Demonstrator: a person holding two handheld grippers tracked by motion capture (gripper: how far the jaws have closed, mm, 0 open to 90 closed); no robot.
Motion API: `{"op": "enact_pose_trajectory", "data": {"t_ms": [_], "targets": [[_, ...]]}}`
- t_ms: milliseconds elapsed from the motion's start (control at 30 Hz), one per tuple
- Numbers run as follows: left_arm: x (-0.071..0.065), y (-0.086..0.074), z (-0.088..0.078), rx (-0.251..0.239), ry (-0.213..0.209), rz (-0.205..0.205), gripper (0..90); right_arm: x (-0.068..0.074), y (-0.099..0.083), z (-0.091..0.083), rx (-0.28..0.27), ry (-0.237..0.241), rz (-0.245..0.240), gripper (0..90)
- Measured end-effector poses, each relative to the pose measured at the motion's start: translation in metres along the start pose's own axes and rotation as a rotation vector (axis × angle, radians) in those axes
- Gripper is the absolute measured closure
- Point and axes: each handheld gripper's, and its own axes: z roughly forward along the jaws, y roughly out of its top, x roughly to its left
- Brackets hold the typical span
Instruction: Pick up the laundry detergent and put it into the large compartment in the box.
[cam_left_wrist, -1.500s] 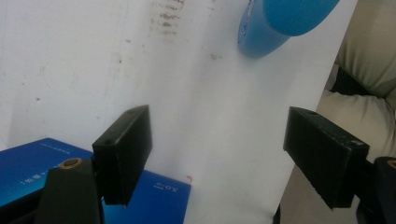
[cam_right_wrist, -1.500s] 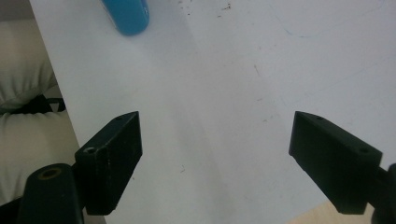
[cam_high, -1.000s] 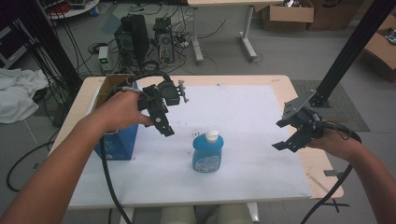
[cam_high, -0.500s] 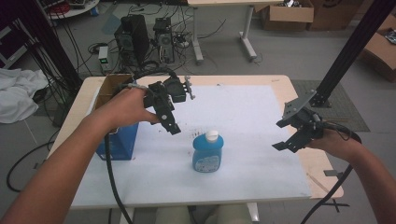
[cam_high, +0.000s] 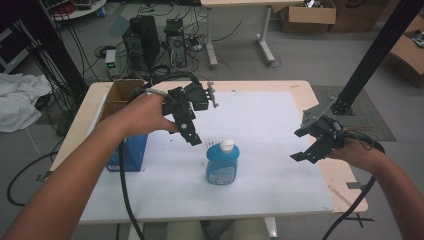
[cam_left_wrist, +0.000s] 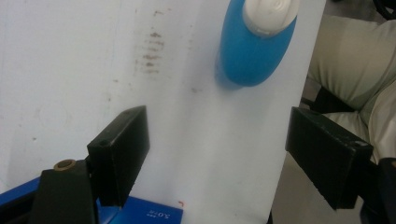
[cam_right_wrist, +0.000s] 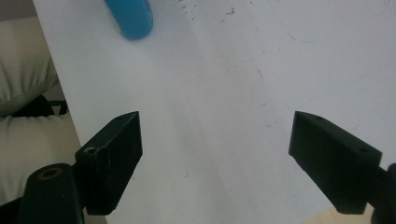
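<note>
A blue bottle (cam_high: 222, 162) with a white cap stands upright on the white sheet, near the table's front middle. My left gripper (cam_high: 192, 136) hovers just up and left of it, pointing down at the sheet. Its jaws have just been opening and stand open with nothing between them. In the left gripper view the bottle (cam_left_wrist: 254, 46) lies ahead of the jaws, apart from them. My right gripper (cam_high: 300, 145) hangs open over the sheet's right side, well away from the bottle. The bottle's base (cam_right_wrist: 130, 16) shows far off in the right gripper view.
A blue box (cam_high: 131, 150) and an open cardboard box (cam_high: 120, 95) stand at the table's left edge, under my left forearm. The white sheet (cam_high: 260, 115) covers most of the tabletop. The person's legs (cam_left_wrist: 355, 60) sit past the front edge.
My left gripper has moved to the right, closer to the bottle, and its jaws look a little wider. The right gripper and the bottle have not moved.
</note>
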Motion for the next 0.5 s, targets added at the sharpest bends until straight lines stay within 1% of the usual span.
{"op": "enact_pose_trajectory", "data": {"t_ms": [33,67,133,267,367,500], "targets": [[-0.001,0.002,0.001,-0.007,-0.004,-0.002,22.3,0.0,0.0,0.0,0.0,0.0,0.0,17.3],[-0.002,0.003,0.001,-0.002,-0.006,0.011,22.3,0.0,0.0,0.001,0.0,0.0,0.001,17.3],[-0.004,0.007,0.002,-0.006,-0.011,0.022,22.2,0.0,0.0,0.001,0.0,0.0,0.001,17.3],[-0.008,0.014,0.006,0.001,-0.013,0.042,21.7,0.0,0.001,0.001,0.0,-0.001,-0.001,17.3],[-0.012,0.019,0.008,0.002,-0.018,0.064,21.6,0.0,0.001,0.001,0.0,-0.001,-0.003,17.3],[-0.015,0.025,0.011,0.002,-0.02,0.079,21.3,0.001,0.0,0.002,0.004,-0.001,-0.001,17.3]]}}
